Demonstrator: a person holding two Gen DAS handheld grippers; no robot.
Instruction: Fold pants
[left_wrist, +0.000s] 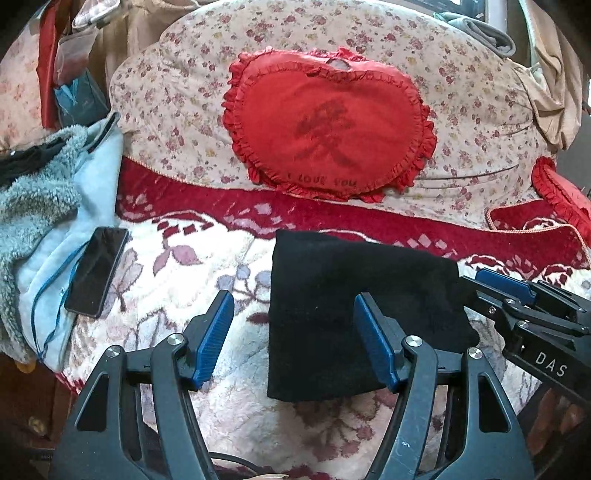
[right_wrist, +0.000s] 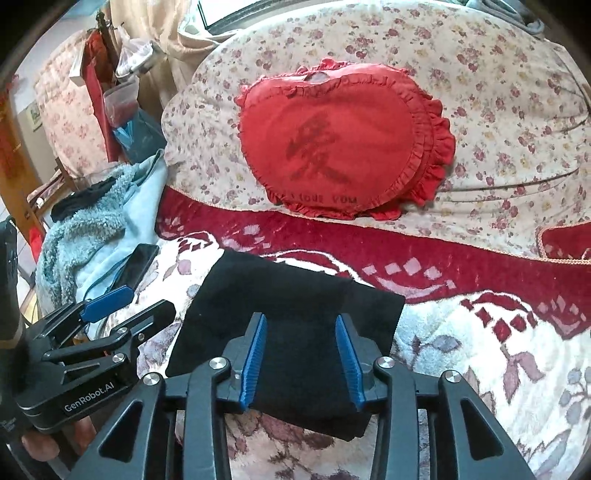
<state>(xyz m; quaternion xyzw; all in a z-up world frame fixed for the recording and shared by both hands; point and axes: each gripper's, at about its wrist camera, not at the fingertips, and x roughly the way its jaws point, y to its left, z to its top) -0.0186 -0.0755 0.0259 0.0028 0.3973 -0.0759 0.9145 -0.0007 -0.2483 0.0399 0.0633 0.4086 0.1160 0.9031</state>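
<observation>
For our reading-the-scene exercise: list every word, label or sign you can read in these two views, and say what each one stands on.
"I LOVE YOU": on the red heart-shaped frilled cushion, under a large dark character, too faded to read.
"DAS": on the black body of the right tongs.
"GenRobot.AI": on the black body of the left tongs.
Nothing else is readable.

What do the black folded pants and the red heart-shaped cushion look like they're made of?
The pants: probably a soft knit or fleece, matte black with a faintly fuzzy surface and no sheen. The cushion: likely a smooth woven fabric, perhaps cotton or satin, faded red with a gathered ruffle edge.
</observation>
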